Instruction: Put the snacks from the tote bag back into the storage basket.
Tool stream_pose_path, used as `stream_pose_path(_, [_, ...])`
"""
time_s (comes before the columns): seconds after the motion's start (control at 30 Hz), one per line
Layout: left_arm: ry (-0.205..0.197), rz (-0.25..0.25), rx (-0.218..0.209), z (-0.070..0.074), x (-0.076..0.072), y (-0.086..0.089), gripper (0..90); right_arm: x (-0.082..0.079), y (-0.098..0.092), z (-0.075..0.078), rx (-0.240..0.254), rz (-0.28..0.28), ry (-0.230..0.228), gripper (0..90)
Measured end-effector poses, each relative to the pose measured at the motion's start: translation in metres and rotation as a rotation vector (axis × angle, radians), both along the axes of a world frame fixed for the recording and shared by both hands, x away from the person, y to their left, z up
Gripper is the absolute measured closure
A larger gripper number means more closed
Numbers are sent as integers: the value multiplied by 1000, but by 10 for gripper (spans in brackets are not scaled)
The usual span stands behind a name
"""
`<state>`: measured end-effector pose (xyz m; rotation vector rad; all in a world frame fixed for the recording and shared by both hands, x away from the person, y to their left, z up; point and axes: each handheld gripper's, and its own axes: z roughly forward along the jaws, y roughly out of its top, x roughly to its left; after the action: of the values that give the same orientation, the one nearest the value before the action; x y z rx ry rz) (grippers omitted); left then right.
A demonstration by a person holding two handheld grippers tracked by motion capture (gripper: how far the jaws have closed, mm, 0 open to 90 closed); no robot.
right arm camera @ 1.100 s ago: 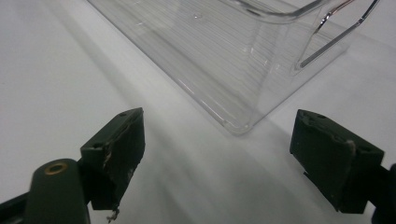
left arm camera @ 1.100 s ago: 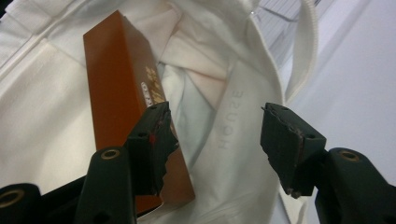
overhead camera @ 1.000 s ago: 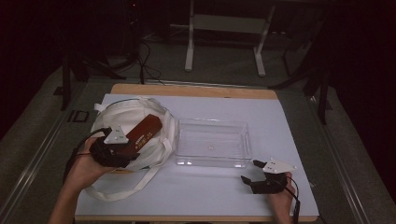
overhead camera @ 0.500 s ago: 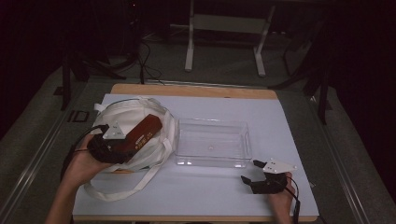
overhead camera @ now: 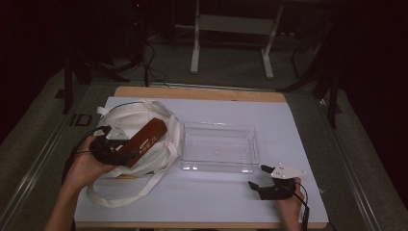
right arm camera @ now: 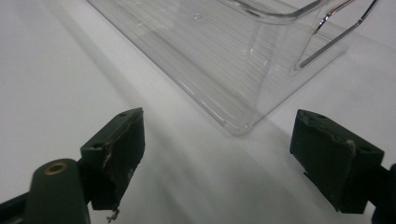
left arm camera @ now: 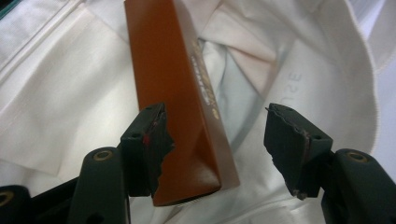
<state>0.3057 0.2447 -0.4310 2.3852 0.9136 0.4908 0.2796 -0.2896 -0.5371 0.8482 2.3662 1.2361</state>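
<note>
Reaching in from the lower left, the left hand (overhead camera: 86, 163) is angled up toward the white bag (overhead camera: 139, 115), where the brown box (overhead camera: 144, 138) lies. The left gripper (left arm camera: 217, 140) has just been opening its 2 jaws; a gap is seen beside the box in the left gripper view. The right gripper (overhead camera: 262, 177) is rested on the counter (overhead camera: 207, 202), jaws wide and empty, near the clear tray (right arm camera: 224, 65).

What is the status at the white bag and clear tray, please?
Left gripper jaws just opened, long brown box between them, on white cloth bag. Right gripper open, idle beside clear plastic tray. Nothing obstructing.
</note>
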Motion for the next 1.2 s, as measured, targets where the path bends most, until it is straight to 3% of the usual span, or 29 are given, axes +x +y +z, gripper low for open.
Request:
stream_pose_path(0.5, [50, 45, -1, -8, 8, 8, 321, 0, 0, 0, -1, 2, -1, 179])
stream_pose_path(0.8, [113, 53, 19, -13, 21, 10, 308, 0, 0, 0, -3, 3, 0, 179])
stream_pose_path(1.2, [176, 72, 9, -21, 32, 11, 294, 0, 0, 0, -3, 3, 0, 179])
